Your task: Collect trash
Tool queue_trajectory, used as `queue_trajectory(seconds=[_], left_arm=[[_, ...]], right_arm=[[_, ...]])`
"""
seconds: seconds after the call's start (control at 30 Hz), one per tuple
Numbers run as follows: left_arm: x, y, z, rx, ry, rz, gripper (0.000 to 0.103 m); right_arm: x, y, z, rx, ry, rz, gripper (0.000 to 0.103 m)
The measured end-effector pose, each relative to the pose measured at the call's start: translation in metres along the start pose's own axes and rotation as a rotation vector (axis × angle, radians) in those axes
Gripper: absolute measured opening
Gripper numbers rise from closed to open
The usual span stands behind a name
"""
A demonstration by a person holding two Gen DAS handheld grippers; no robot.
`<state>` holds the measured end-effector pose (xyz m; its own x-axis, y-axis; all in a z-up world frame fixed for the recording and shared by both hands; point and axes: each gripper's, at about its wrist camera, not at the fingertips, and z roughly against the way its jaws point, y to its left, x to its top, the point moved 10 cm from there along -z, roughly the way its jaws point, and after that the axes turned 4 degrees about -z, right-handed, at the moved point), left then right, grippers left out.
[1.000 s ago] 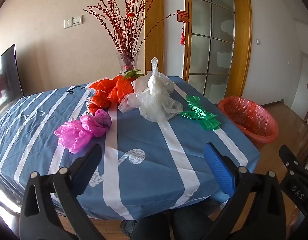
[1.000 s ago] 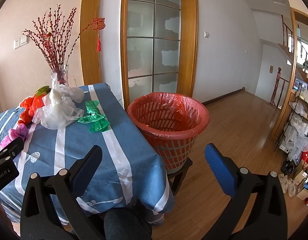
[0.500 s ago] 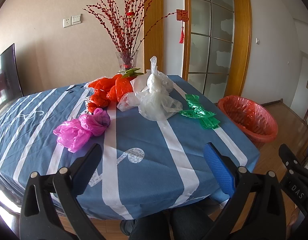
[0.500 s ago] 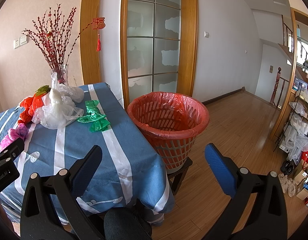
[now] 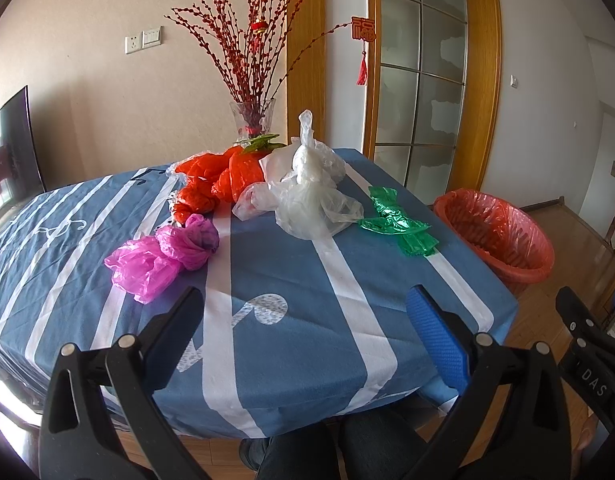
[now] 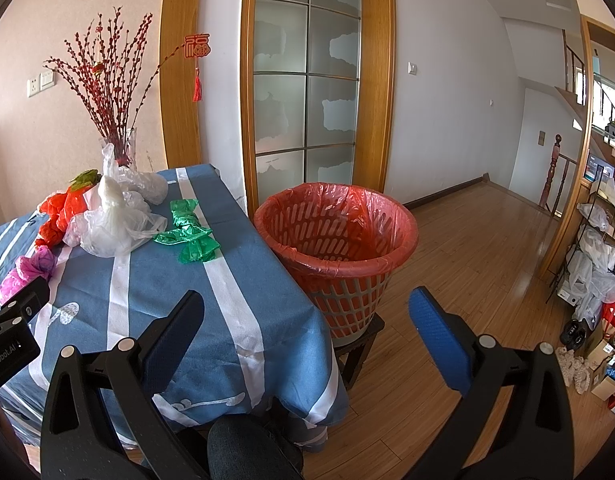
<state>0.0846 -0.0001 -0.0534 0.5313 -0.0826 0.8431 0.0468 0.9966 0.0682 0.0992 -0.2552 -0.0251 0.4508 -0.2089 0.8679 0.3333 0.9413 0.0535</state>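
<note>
**Nothing picked up yet: both grippers wait at the table edge**

Blue striped cloth covers the table (image 5: 267, 276), and the trash on it lies as it did a second ago: a pink bag (image 5: 159, 258) nearest the left side, orange bags (image 5: 215, 184) and a clear bag (image 5: 311, 200) bunched in front of the vase (image 5: 251, 120), and a green bag (image 5: 399, 226) closest to the bin (image 6: 335, 240). None of them has shifted across the three moments.

What has changed is slight. The left view has crept a touch closer to the table and the bags sit a little lower in frame; the right view is almost the same. The left gripper (image 5: 303, 320) hangs over the near edge with its jaws spread wide and nothing between them. The right gripper (image 6: 303, 320) is likewise spread and empty, aimed past the table corner toward the bin, which stands on a low stool just beside the table, lined with a red bag and, as far as shows, empty.

For the task this reads as the very start: a small approach, no grasp, every piece of trash yet to go. The pink bag looks the likeliest first reach for the left, the green for the right.
</note>
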Motion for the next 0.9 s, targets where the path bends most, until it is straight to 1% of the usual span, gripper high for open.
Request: queue_trajectory(seconds=[0.47,0.9], left_arm=[[-0.0021,-0.0006,0.0035,0.001,0.001,0.001,0.099],[-0.0032,-0.0013,-0.0018,-0.001,0.006,0.002,0.099]], right_arm=[[-0.0004,0.0008,-0.0005,0.0,0.001,0.001,0.101],[-0.001,0.0022,-0.0002,0.0,0.002,0.001,0.101]])
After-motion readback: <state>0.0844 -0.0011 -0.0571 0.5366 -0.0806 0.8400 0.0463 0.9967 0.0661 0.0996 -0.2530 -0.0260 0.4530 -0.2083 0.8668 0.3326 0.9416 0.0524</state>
